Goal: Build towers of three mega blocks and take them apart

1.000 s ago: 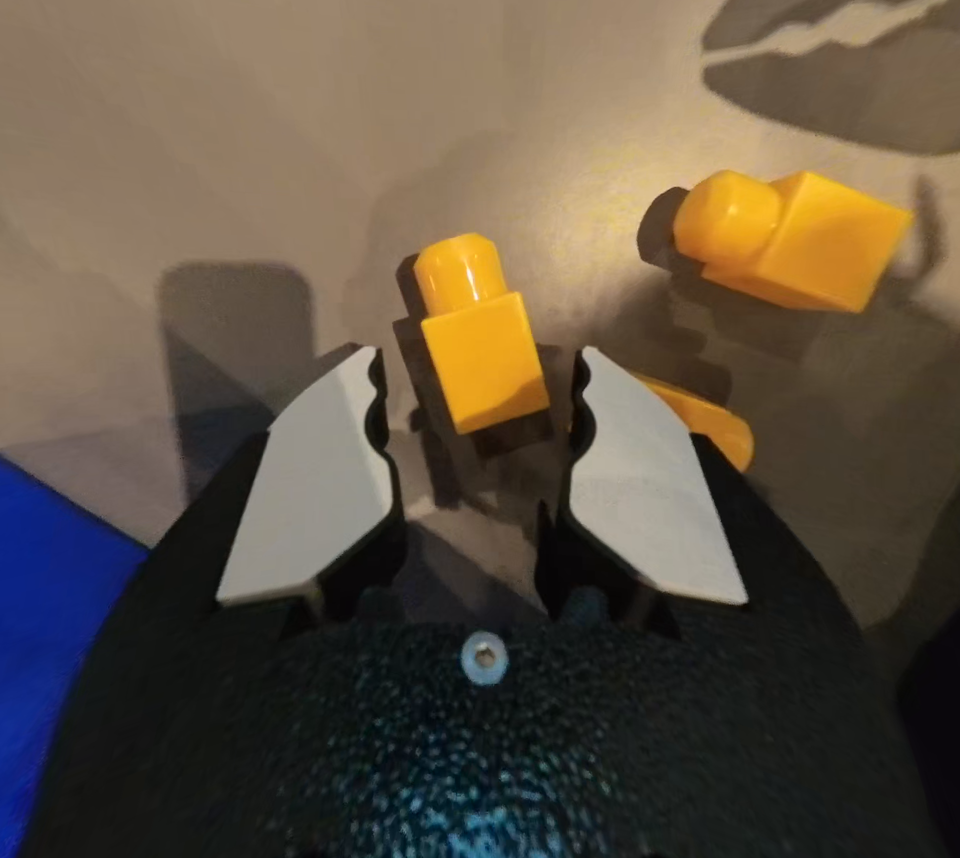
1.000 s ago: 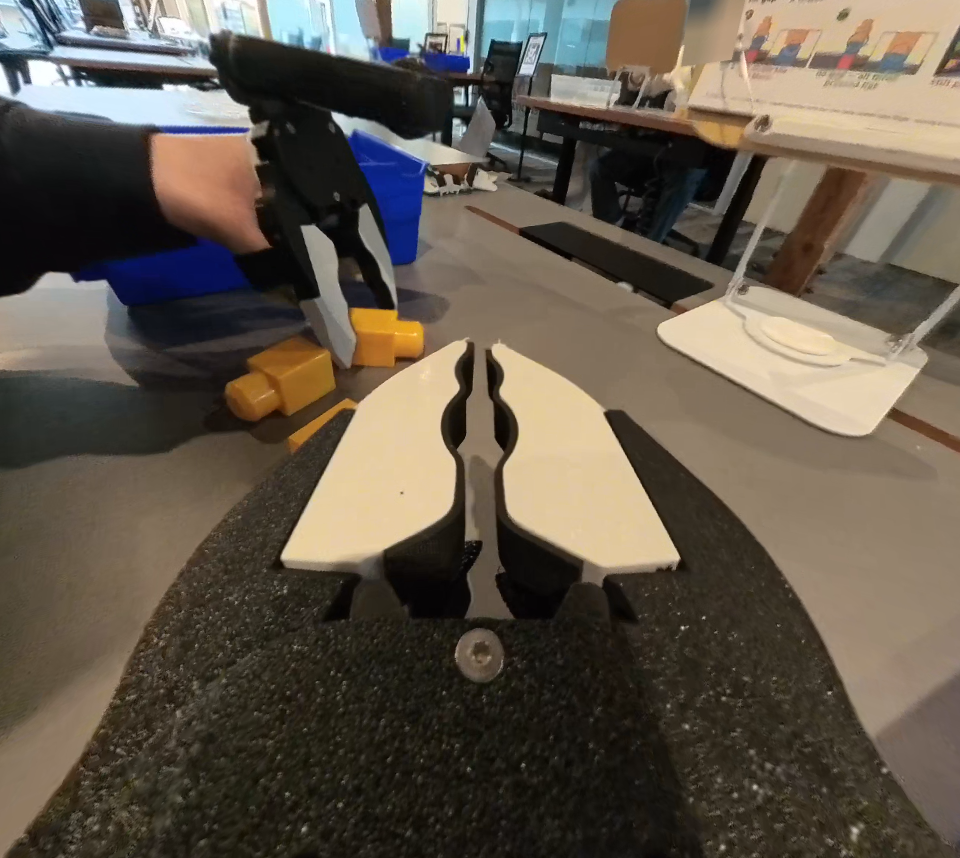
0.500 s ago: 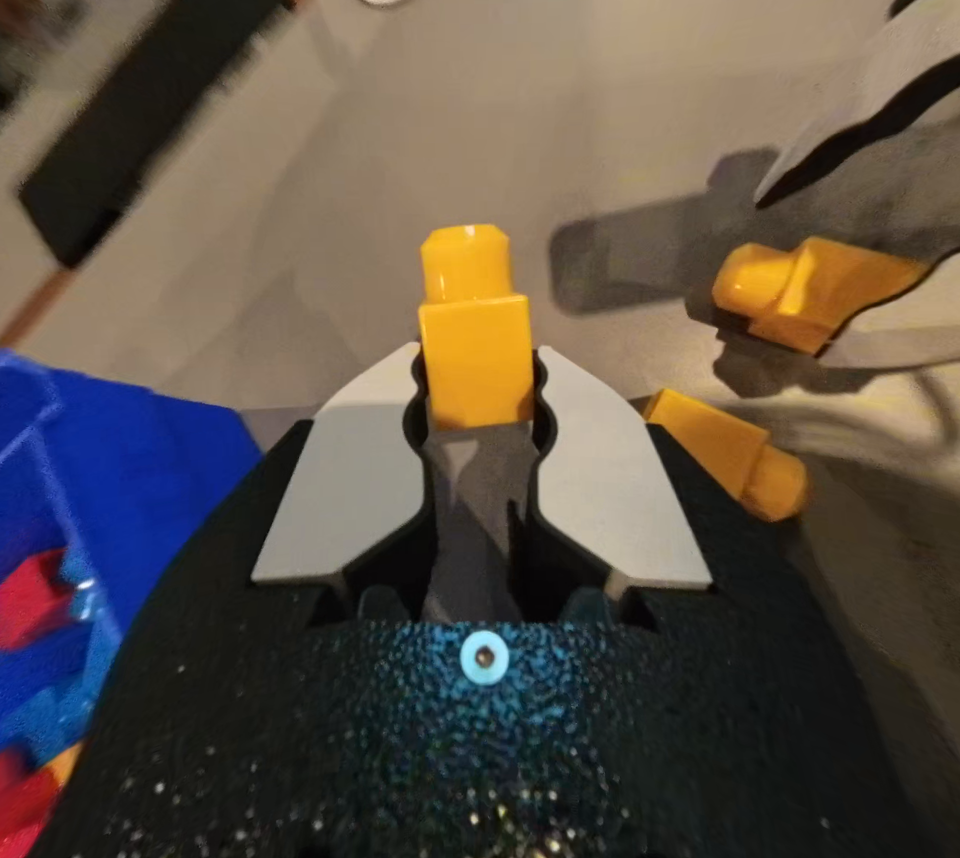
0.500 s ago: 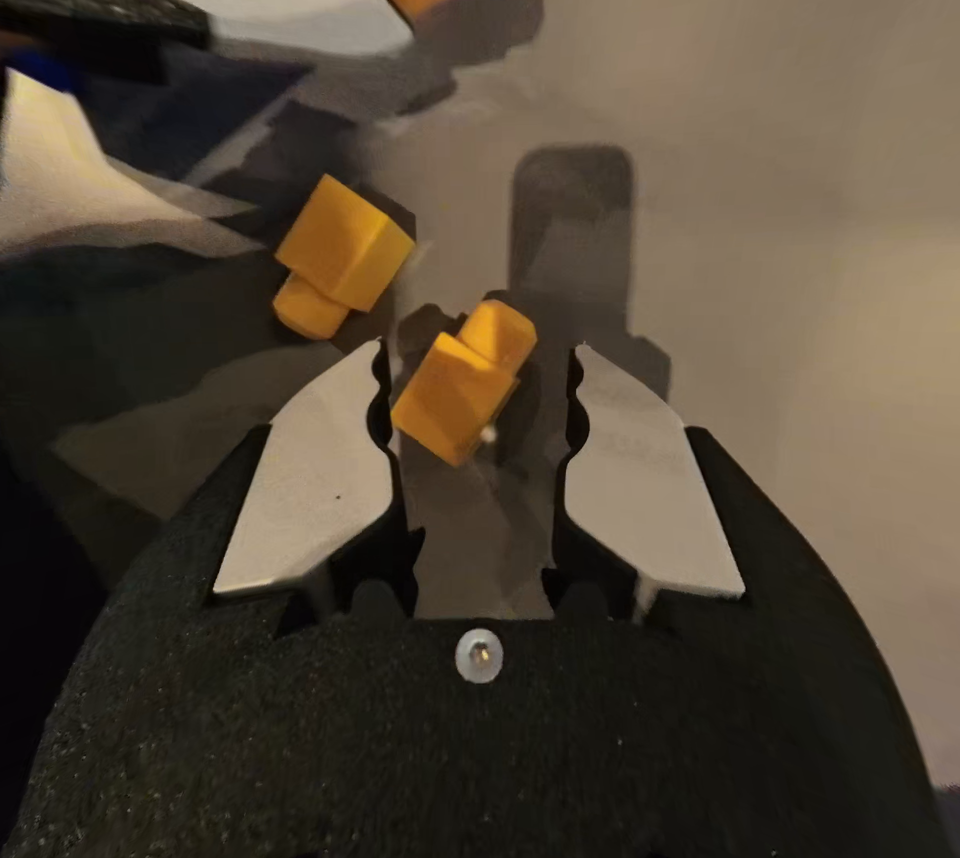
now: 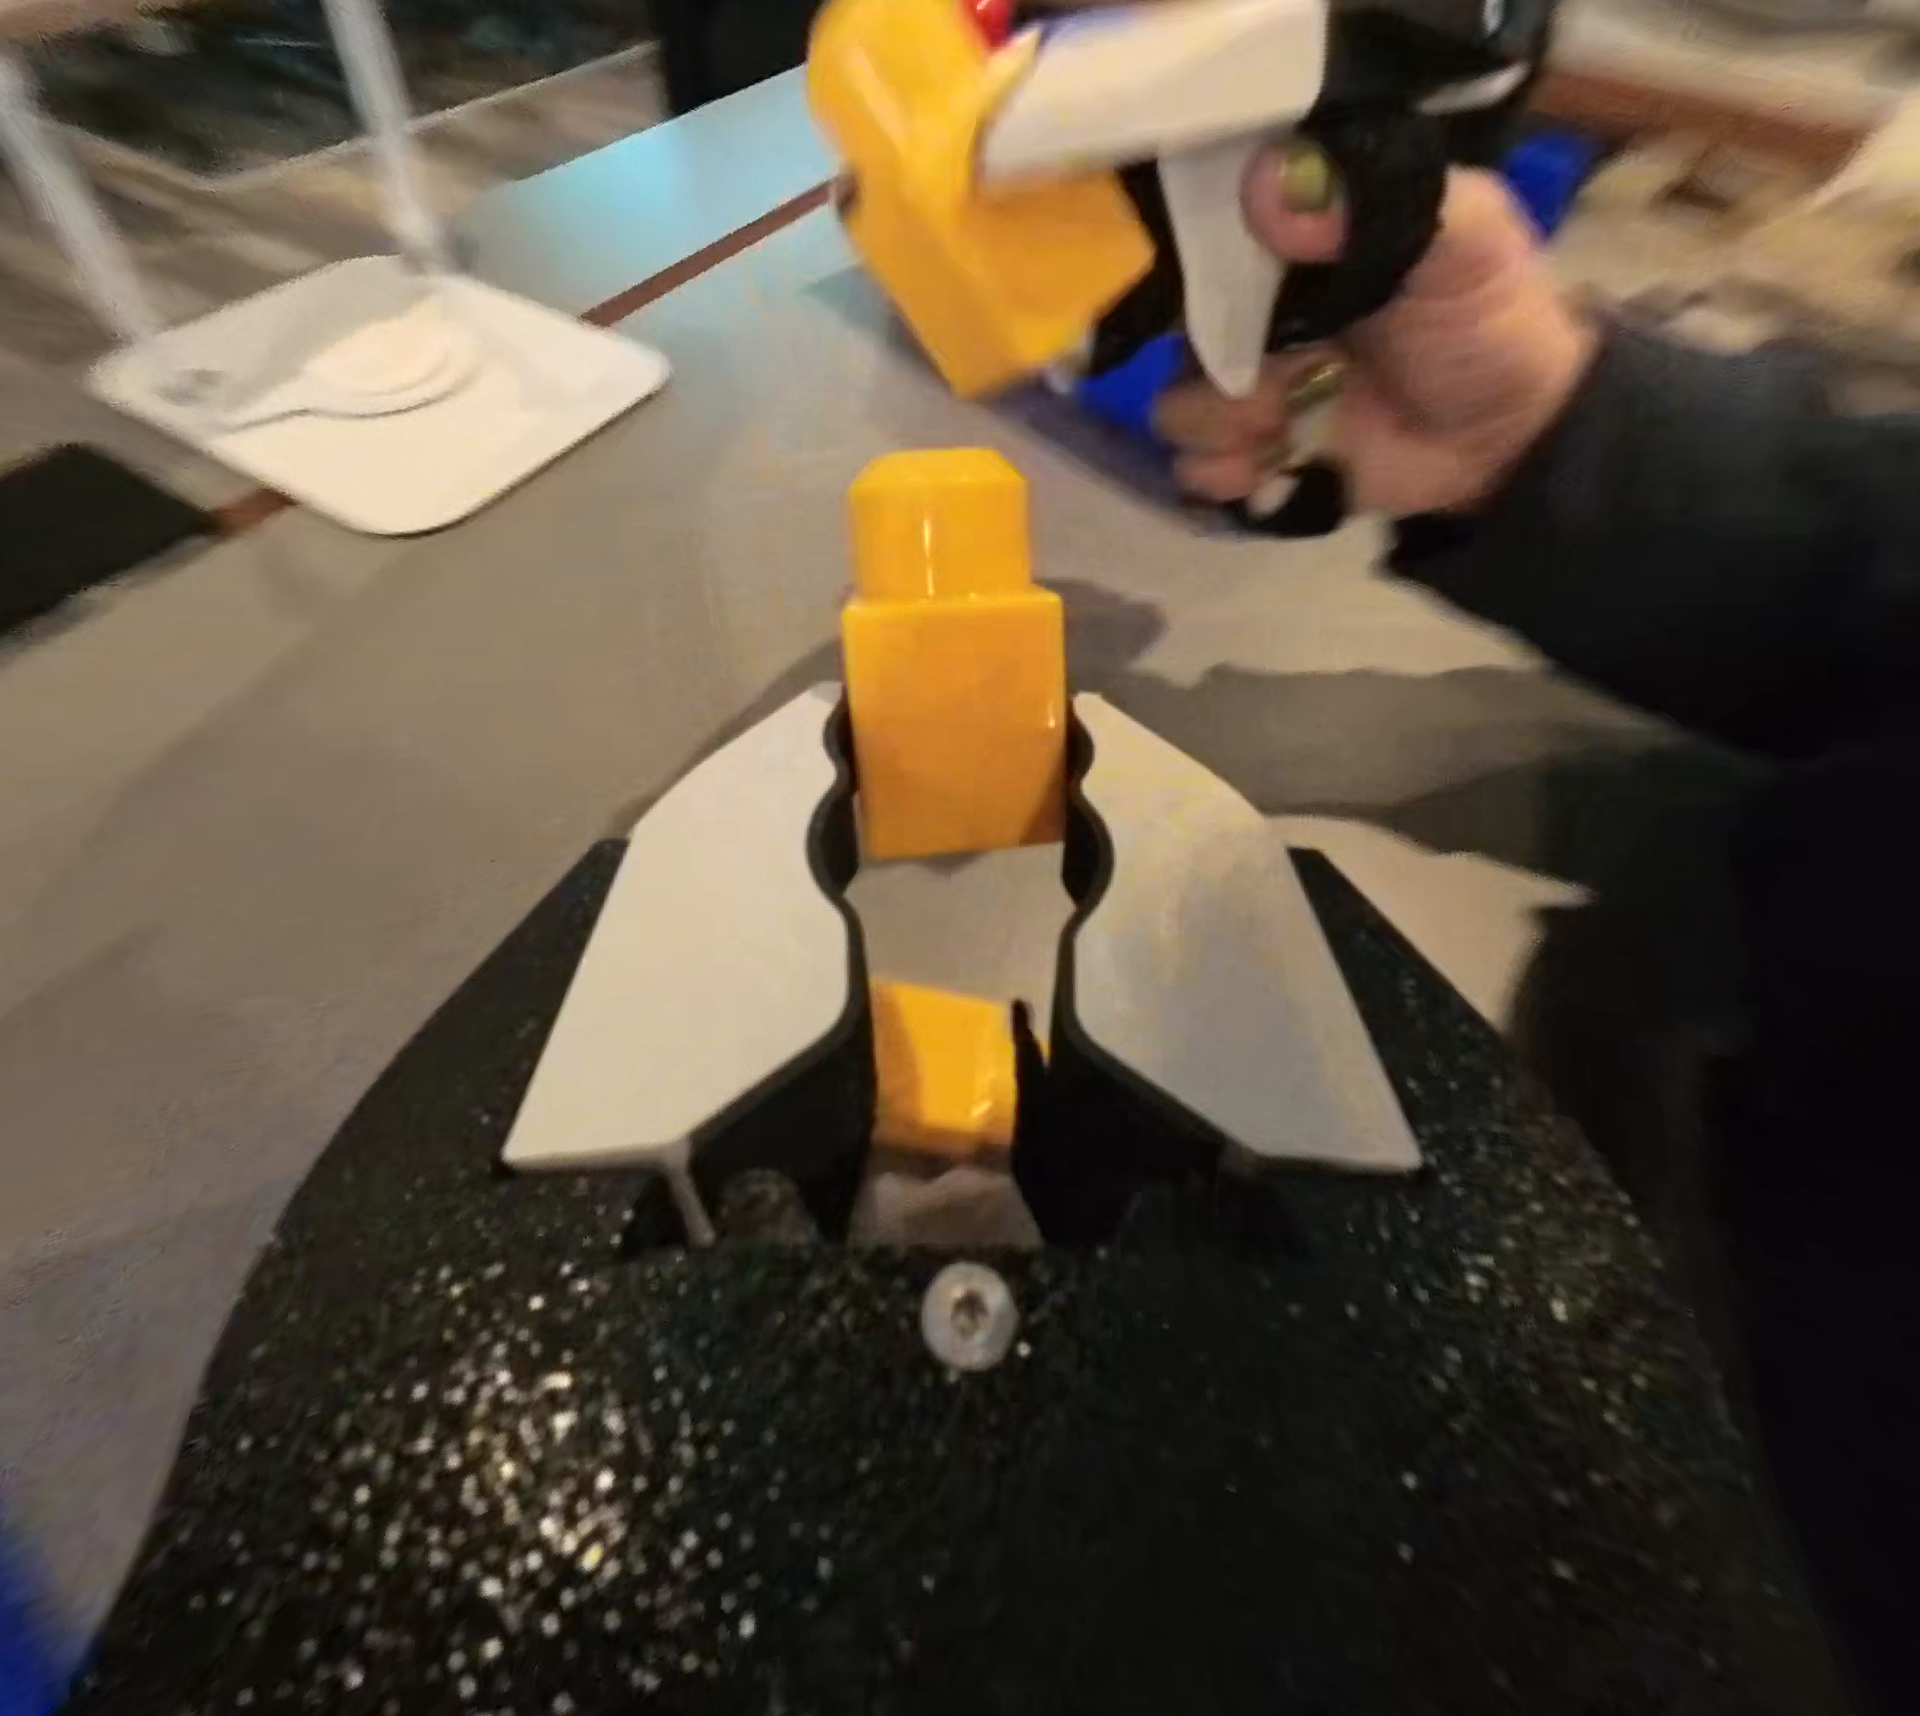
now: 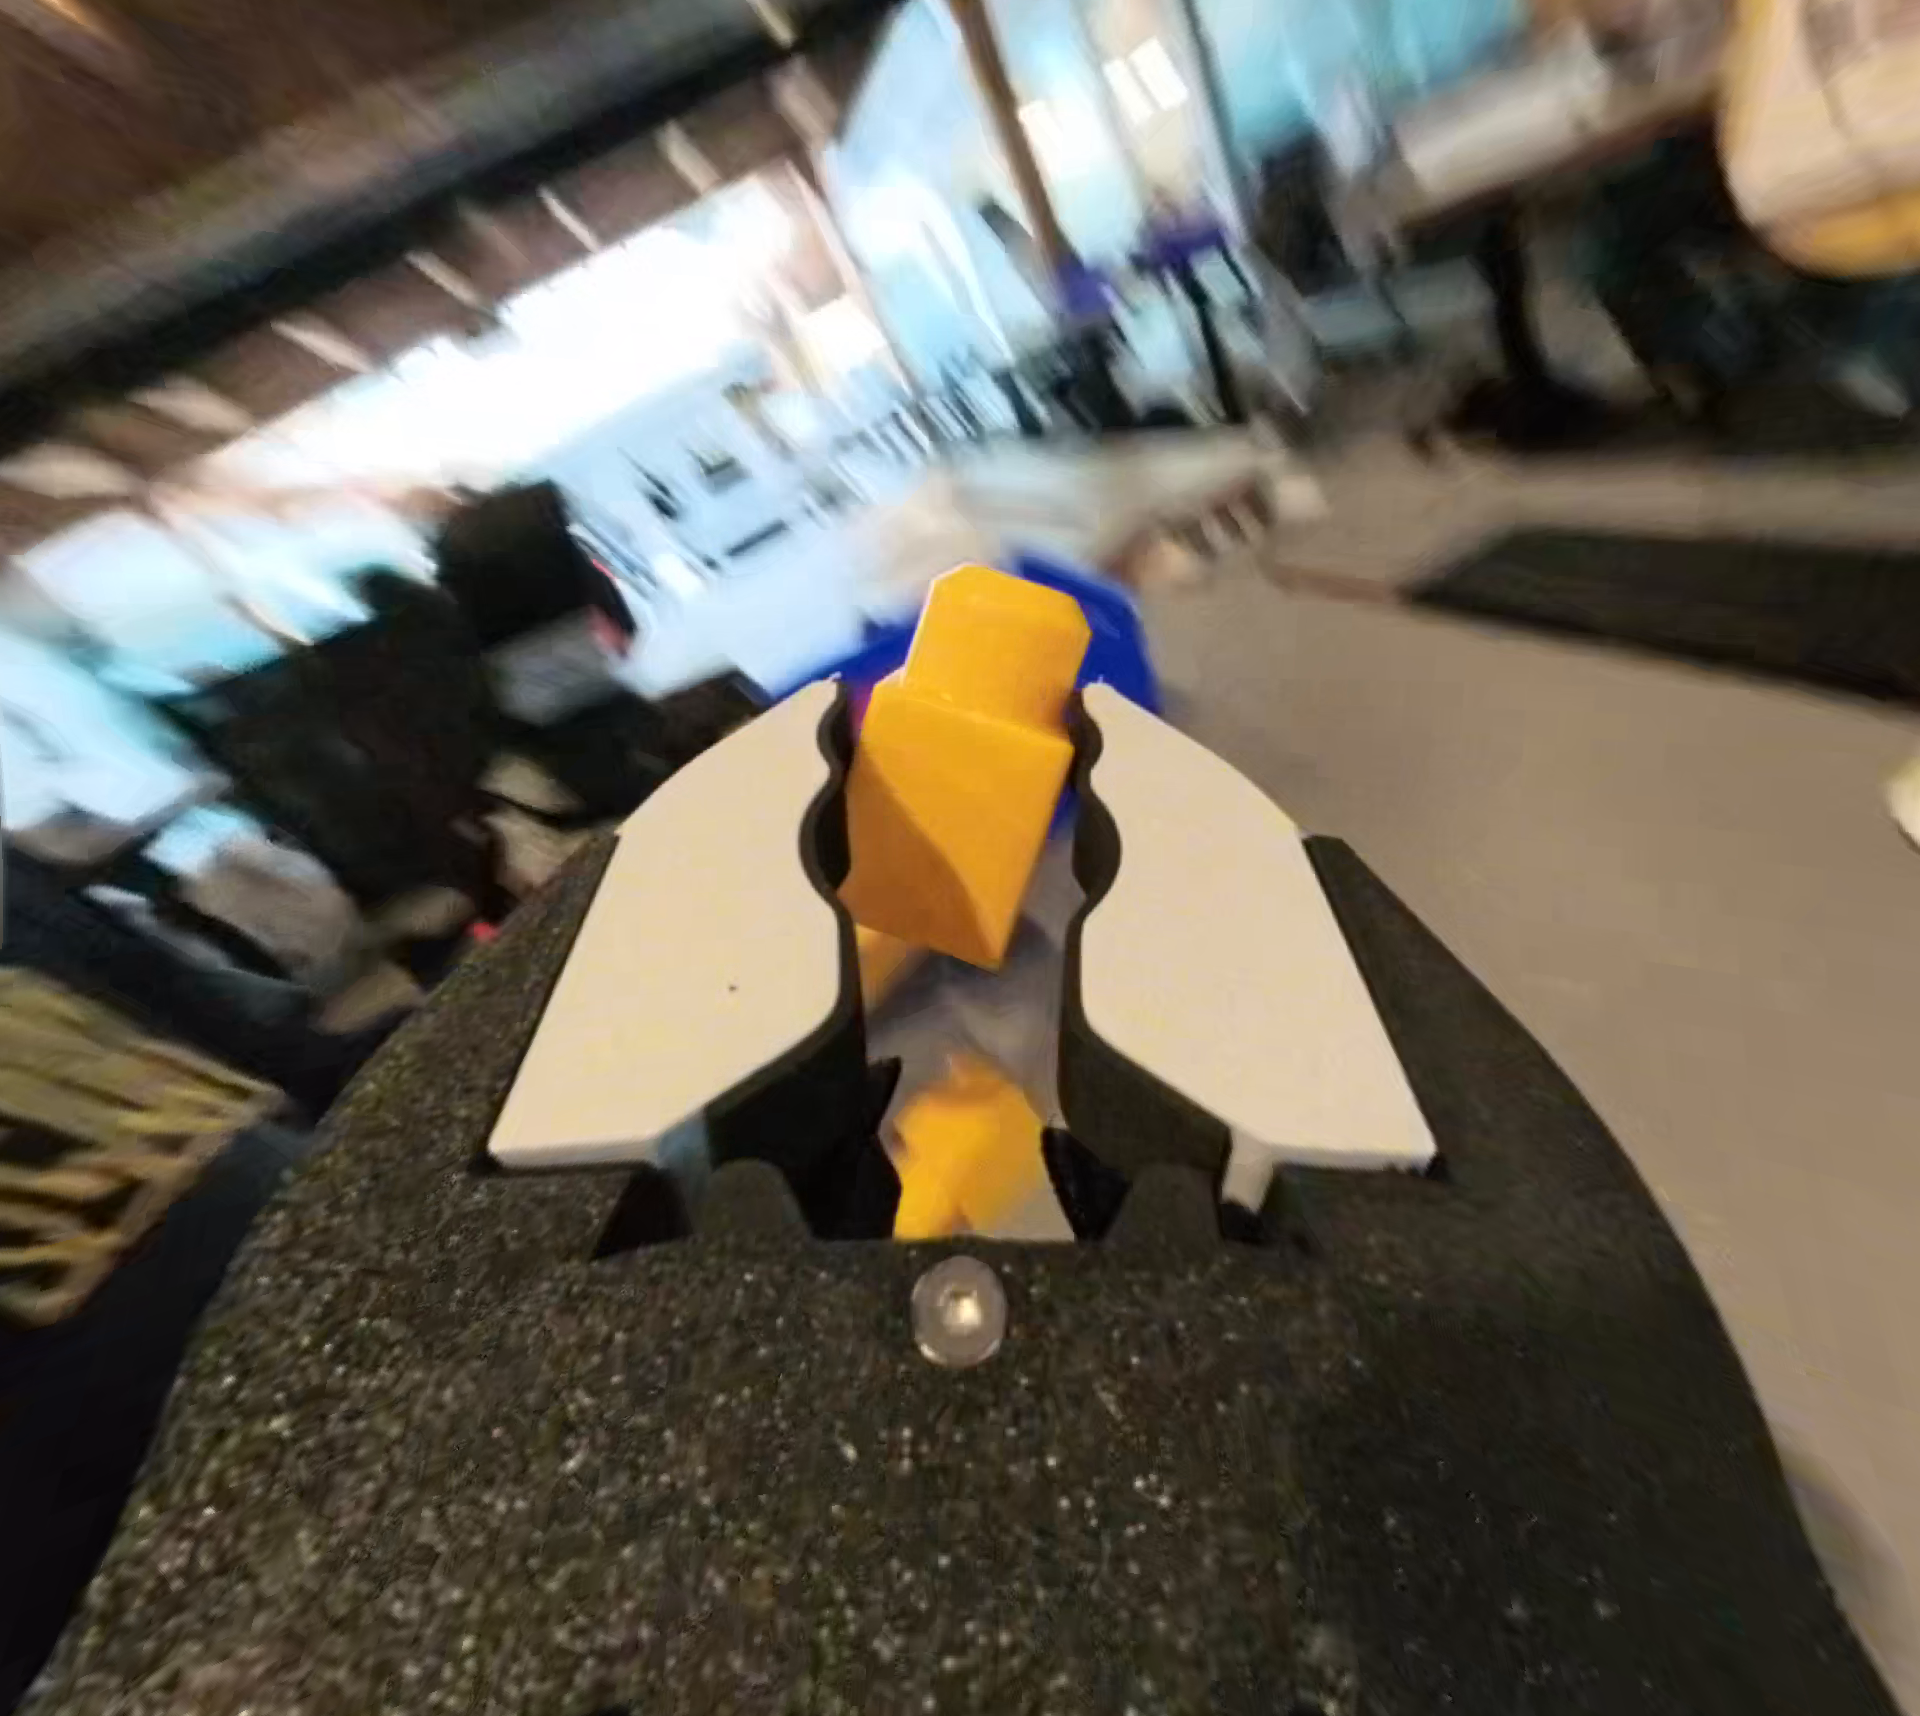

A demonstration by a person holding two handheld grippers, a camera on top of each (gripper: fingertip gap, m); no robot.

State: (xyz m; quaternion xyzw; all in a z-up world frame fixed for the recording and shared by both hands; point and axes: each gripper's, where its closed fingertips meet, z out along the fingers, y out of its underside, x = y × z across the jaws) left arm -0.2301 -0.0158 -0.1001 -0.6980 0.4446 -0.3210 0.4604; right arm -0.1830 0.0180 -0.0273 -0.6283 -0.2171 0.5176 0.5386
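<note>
My left gripper (image 5: 956, 716) is shut on an orange-yellow mega block (image 5: 951, 658), stud pointing away, held above the grey table (image 5: 416, 783). My right gripper (image 6: 958, 695) is shut on a second orange-yellow block (image 6: 951, 814), held tilted. In the left wrist view the right gripper (image 5: 1101, 253) shows at the upper right with its block (image 5: 935, 212) raised, apart from the left one. A third orange-yellow block (image 5: 940, 1074) lies on the table below the left fingers; it also shows through the gap in the right wrist view (image 6: 961, 1157).
A white stand base (image 5: 384, 388) sits at the back left of the table. A blue bin (image 5: 1143, 388) lies behind the right gripper, also in the right wrist view (image 6: 1112, 638). A hand and dark sleeve (image 5: 1662, 544) hold the right gripper. Both views are motion-blurred.
The left gripper shut on one block and lifted it. The right gripper came down, shut on a second block and lifted it. Both cameras now tilt up toward the room.
</note>
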